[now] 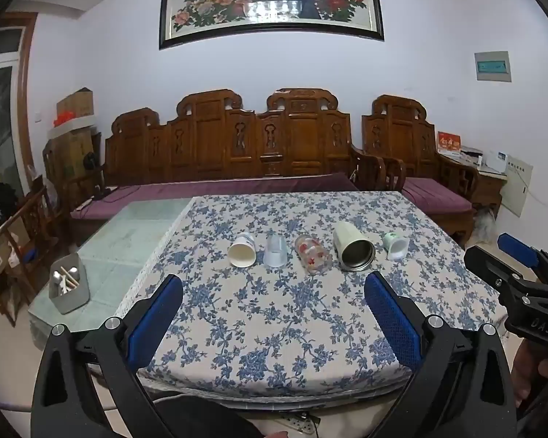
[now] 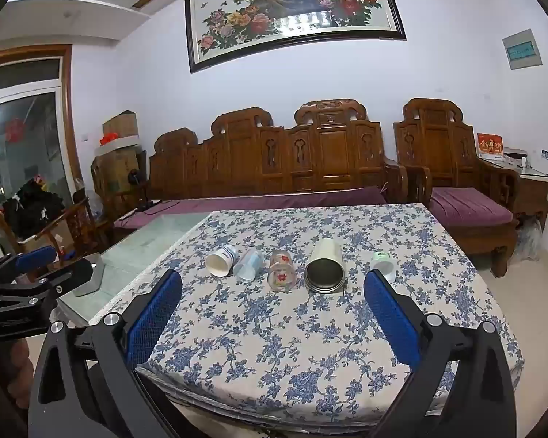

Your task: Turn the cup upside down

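Several cups lie on their sides in a row on the blue-flowered tablecloth (image 1: 274,328), mouths toward me: a white paper cup (image 1: 242,250), a clear plastic cup (image 1: 275,251), a red-patterned glass (image 1: 311,254), a cream metal-lined tumbler (image 1: 352,247) and a small white-green cup (image 1: 395,245). The right wrist view shows the same row: paper cup (image 2: 221,260), clear cup (image 2: 249,263), glass (image 2: 281,269), tumbler (image 2: 325,267), small cup (image 2: 383,263). My left gripper (image 1: 273,290) is open and empty, short of the row. My right gripper (image 2: 273,284) is open and empty, also short of it.
A grey holder with utensils (image 1: 68,284) stands on the glass table (image 1: 128,233) left of the cloth. A carved wooden sofa (image 1: 237,146) with purple cushions runs behind the table. The right gripper shows at the left view's right edge (image 1: 522,277).
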Tool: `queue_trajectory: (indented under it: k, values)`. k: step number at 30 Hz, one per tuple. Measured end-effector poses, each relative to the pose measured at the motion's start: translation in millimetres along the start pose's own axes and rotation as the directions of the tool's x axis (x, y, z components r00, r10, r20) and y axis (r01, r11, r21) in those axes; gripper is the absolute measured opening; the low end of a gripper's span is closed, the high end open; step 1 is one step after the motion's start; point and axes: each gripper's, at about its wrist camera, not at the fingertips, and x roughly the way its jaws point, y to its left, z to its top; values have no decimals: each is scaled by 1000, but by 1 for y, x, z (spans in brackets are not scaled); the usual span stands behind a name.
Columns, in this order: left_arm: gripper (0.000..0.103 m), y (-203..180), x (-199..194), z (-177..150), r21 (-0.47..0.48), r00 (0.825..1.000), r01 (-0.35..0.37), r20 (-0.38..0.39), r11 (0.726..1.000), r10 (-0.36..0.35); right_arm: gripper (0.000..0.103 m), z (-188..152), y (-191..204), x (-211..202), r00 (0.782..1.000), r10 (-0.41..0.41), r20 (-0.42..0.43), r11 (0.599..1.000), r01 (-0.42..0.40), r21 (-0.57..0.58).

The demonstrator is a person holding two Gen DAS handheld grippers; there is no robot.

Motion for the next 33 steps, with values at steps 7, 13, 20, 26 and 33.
queue_trajectory:
  k: [7,13,20,26,33]
  values:
    - [96,0,-1,1,-2,1000,4,-4,1000,-4,100,-1,1,1,1000,0,0,1000,0,-4]
    - [96,-2,0,1,-5,1000,4,-1,1000,-4,100,-1,0,0,1000,0,-1,1000,0,-2]
    - [96,-1,-5,4,-12,1000,14,10,1000,-14,100,-1,0,0,1000,1,-4,1000,-1,-2]
    - [96,0,-5,5,-15,1000,18,13,1000,-17,100,-1,1,0,1000,0,-4,1000,0,-4]
    - [96,0,-6,7,-17,1000,19,18,1000,-19,100,-1,1,0,1000,-1,-3,1000,1,-4]
